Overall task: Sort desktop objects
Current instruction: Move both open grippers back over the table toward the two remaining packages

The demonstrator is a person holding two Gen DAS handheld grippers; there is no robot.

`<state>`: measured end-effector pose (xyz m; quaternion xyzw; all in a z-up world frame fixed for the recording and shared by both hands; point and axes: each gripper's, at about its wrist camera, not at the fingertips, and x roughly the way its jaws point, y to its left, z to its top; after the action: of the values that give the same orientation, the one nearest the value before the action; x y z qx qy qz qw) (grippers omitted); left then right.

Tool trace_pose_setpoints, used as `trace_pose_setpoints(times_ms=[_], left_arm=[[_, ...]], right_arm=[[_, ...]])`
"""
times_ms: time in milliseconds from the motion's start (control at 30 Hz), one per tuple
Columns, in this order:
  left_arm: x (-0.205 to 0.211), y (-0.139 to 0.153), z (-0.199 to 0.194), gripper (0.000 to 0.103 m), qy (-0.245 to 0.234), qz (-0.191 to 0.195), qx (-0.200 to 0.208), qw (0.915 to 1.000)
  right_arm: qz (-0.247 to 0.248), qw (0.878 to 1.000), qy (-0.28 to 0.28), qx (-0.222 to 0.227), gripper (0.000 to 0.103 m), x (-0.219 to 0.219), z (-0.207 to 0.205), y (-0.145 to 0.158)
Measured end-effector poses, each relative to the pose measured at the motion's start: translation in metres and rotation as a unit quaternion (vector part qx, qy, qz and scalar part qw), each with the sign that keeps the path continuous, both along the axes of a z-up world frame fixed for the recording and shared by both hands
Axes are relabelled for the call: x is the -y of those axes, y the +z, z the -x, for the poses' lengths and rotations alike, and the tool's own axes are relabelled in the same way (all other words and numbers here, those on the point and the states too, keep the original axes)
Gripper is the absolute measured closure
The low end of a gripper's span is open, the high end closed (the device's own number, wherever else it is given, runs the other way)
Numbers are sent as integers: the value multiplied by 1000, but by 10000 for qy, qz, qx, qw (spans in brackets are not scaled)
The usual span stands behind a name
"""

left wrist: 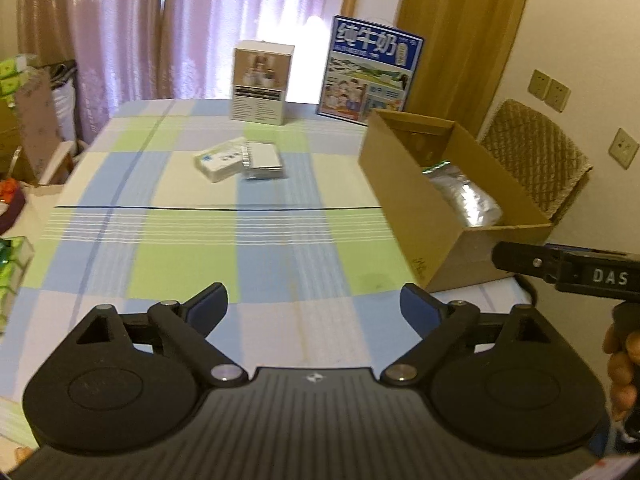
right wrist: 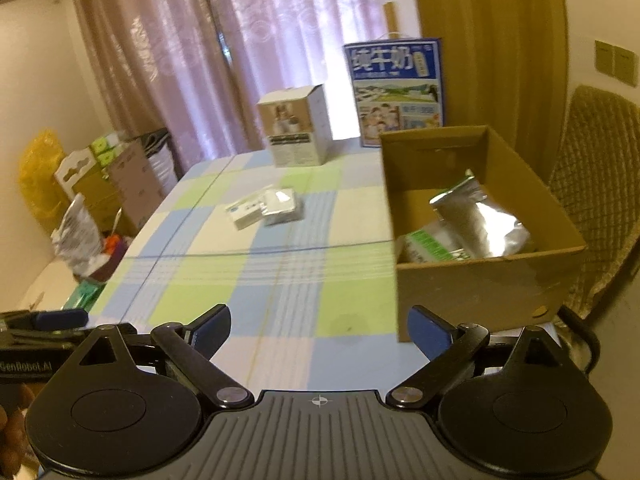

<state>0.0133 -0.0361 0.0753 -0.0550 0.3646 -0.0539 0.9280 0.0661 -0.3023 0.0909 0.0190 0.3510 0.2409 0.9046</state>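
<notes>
Hovering above tablecloth (left wrist: 200, 240), both jaws spread.

Readable: "纯牛奶" on the blue milk carton (left wrist: 370, 70); "DAS" on the right gripper (left wrist: 568, 270); "GenRobot.AI" on the left gripper (right wrist: 26, 366).

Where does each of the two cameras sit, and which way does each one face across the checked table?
Left wrist: sits on the left gripper, open above the near table edge, facing the curtains; the right gripper's body and some fingers show at right.
Right wrist: sits on the right gripper, open, facing likewise; the left gripper's body shows at lower left.
Shared: checked tablecloth, cardboard box holding a silver pouch, small flat packs, white carton, blue milk box.
</notes>
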Motion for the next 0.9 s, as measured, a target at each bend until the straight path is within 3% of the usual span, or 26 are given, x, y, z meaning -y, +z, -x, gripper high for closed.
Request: trace_pose_setpoints(times_ms=[500,900], left_arm=[[-69,-10,17,8,702,-56,-74,9975],[-93,-26,-24,8,558,-378,-175,9976]], right_arm=[[224,9990,384,-97,5,-41,2,-19],[372,9972,631,-181,3,-81,-44,-33]])
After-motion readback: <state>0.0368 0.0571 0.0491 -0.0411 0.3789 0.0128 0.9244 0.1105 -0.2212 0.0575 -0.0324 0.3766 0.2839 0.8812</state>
